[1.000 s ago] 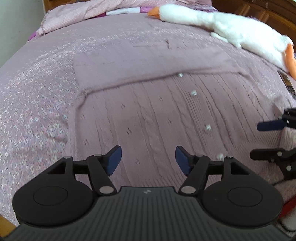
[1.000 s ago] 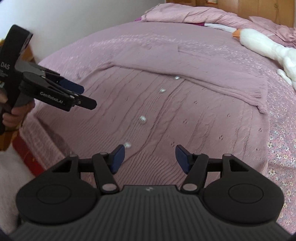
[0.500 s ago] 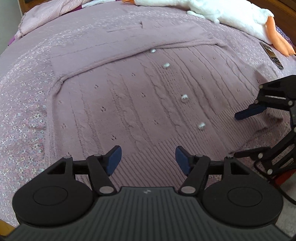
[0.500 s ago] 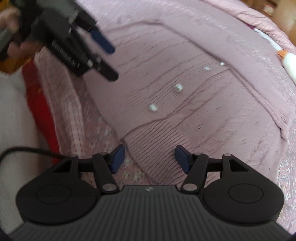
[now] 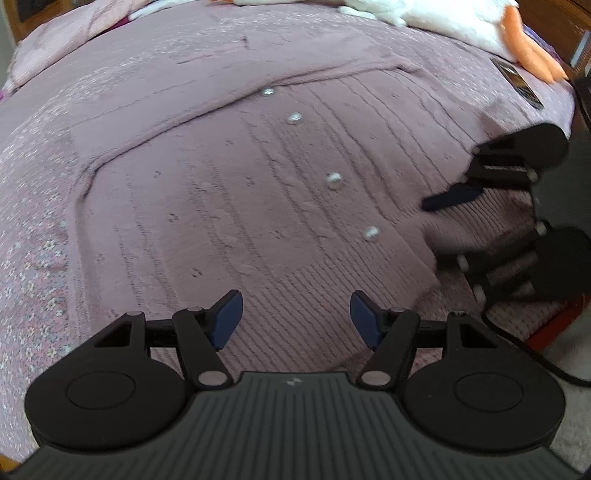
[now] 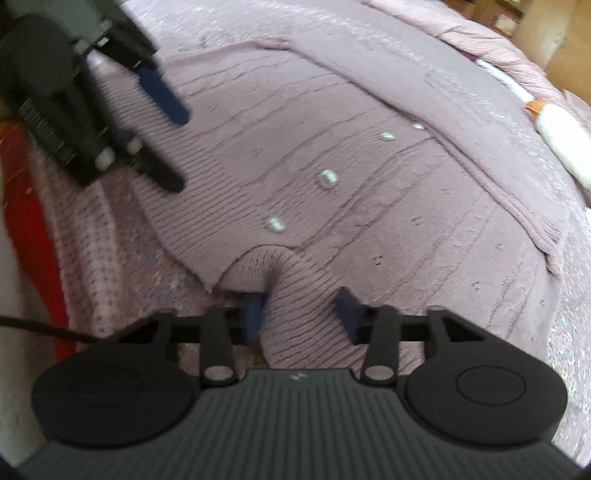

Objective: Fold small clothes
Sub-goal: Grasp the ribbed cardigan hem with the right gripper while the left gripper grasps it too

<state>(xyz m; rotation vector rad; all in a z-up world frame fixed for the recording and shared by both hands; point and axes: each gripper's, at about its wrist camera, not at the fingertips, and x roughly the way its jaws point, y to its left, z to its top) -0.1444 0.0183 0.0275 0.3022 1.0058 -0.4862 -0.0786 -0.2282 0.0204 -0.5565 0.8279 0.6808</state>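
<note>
The right gripper (image 6: 301,312) has its blue pads spread on either side of a raised ridge of ribbed hem, the left pad tucked against the fold and the right pad set a little off it; motion blur makes it hard to say whether the cloth is pinched yet. The left gripper (image 5: 296,319) stands with its jaws wide apart, nothing between them, poised just over the near hem of the same garment. That garment is a mauve knitted cardigan (image 5: 229,192), lying flat and face-up on the bed with four pale buttons (image 5: 334,180) running from near to far along its front, and its sleeve folded across the far side. Beneath it spreads a pink flowered bedspread (image 5: 33,258). At the far right edge lies a white plush goose (image 5: 461,18) with orange feet, and just near it a small dark phone (image 5: 519,83).
</note>
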